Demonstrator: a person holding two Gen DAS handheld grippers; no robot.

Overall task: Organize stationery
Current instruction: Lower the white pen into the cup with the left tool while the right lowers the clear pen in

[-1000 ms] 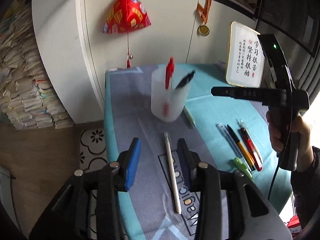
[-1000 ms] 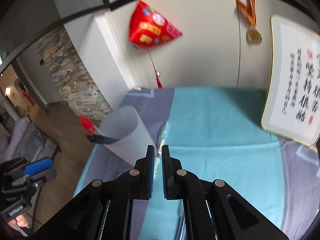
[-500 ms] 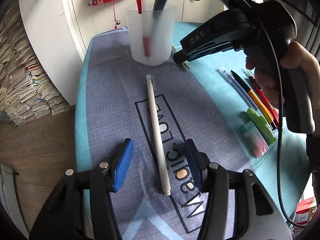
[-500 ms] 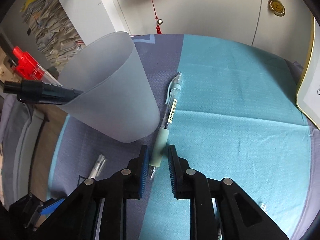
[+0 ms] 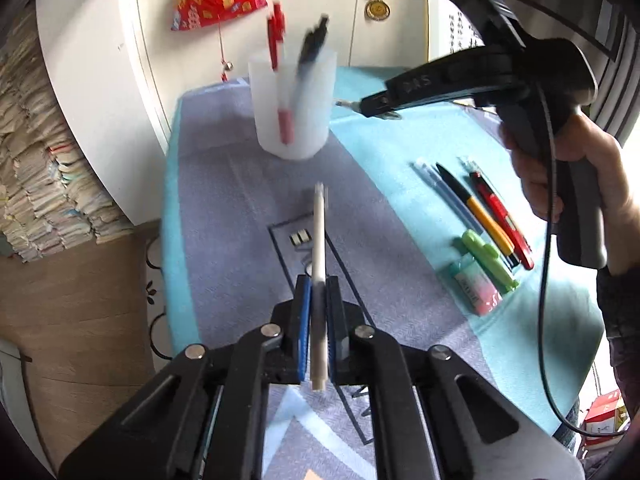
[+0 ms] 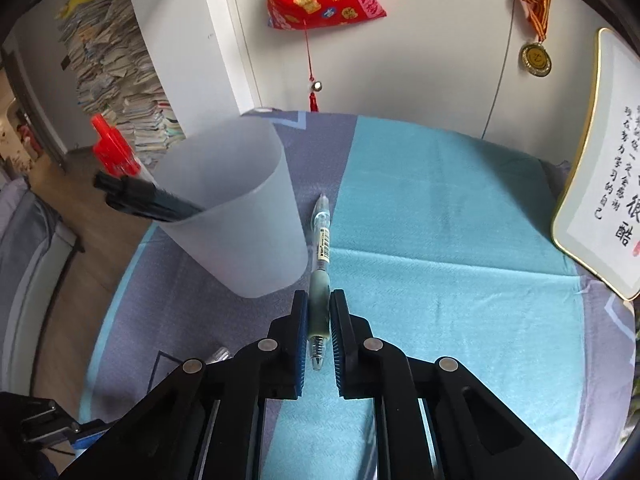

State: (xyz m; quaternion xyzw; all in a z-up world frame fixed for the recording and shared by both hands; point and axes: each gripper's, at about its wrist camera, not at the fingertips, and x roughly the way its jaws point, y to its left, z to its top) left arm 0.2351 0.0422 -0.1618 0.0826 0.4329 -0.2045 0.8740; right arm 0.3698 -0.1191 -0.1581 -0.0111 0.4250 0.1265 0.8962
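My left gripper (image 5: 318, 304) is shut on a long white pen (image 5: 319, 232) and holds it above the mat, pointing toward a frosted plastic cup (image 5: 294, 112). The cup holds a red pen (image 5: 277, 44) and a black pen (image 5: 312, 46). My right gripper (image 6: 319, 320) is shut on a grey-green gel pen (image 6: 321, 248) next to the cup (image 6: 240, 224), raised off the cloth. The right gripper also shows in the left wrist view (image 5: 376, 106), just right of the cup.
Several pens (image 5: 480, 204), a green highlighter (image 5: 486, 254) and an eraser (image 5: 474, 286) lie on the teal cloth at the right. A framed calligraphy board (image 6: 600, 168) leans at the back right. Cupboard doors stand behind the table; the table edge drops off at left.
My left gripper closed on the white pen and lifted it off the mat. My right gripper closed on the gel pen and raised it beside the cup.
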